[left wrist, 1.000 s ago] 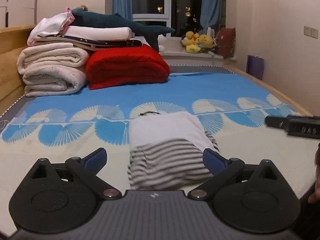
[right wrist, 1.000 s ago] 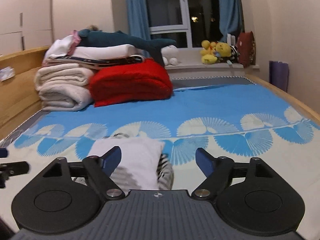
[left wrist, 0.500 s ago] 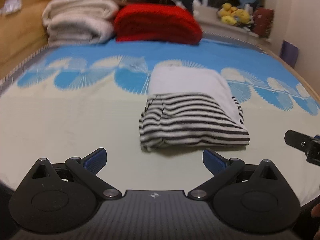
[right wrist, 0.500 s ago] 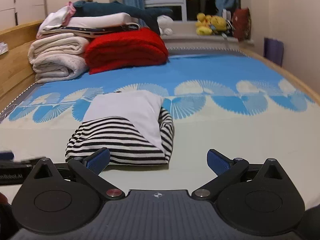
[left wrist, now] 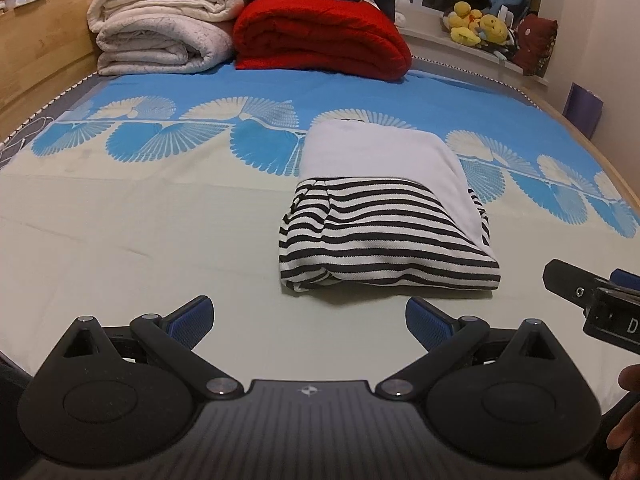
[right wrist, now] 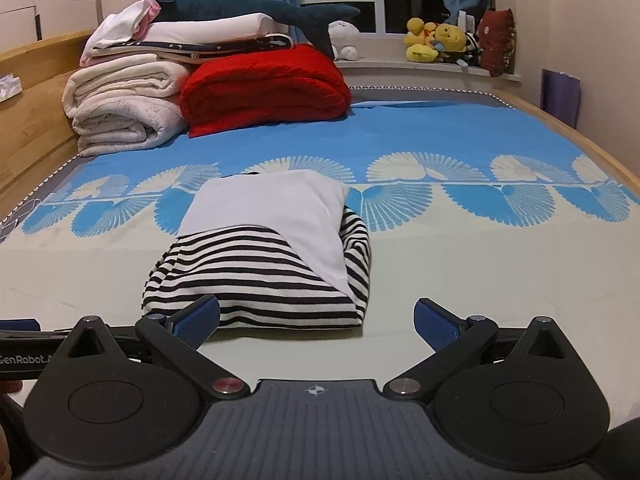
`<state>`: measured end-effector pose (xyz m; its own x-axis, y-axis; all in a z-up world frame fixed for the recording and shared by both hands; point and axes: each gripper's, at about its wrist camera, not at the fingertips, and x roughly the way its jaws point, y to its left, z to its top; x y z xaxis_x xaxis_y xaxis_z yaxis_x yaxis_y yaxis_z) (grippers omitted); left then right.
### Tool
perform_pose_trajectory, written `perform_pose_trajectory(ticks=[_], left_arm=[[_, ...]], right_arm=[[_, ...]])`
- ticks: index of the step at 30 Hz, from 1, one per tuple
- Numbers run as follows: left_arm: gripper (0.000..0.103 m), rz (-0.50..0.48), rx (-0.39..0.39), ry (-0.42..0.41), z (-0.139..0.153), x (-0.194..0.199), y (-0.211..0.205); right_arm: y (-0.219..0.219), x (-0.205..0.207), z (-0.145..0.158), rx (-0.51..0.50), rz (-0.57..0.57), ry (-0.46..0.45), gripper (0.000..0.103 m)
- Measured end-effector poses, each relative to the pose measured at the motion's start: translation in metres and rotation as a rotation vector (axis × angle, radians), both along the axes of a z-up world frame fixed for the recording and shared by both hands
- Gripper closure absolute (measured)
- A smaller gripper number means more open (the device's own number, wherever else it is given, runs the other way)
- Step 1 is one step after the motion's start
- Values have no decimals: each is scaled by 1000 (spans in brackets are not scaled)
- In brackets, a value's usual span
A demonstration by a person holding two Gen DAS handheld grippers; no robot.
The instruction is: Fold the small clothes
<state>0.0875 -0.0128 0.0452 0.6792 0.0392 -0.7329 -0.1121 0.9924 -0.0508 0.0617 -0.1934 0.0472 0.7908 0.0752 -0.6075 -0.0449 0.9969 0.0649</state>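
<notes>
Before me the striped garment (left wrist: 384, 236) lies folded flat on the bedsheet (left wrist: 140, 224), its plain white panel (right wrist: 276, 216) turned over the black-and-white stripes.

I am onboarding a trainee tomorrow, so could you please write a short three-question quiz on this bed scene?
1. True or false: the left claw is shut on the striped garment.
2. Which lies nearest the red blanket? A) cream folded blankets B) yellow plush toys C) purple bag
3. Fill in: the garment's plain upper layer is ____.

Key: 1 false, both claws stand open and empty, the right claw too; 2 A; 3 white.
</notes>
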Motion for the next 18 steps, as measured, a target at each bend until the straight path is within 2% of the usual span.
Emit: perform_pose_trajectory(ticks=[18], left_arm=[[1,-39,-1,4,-2,2,-10]], right_arm=[[15,-1,2,-35,58,-17,1]])
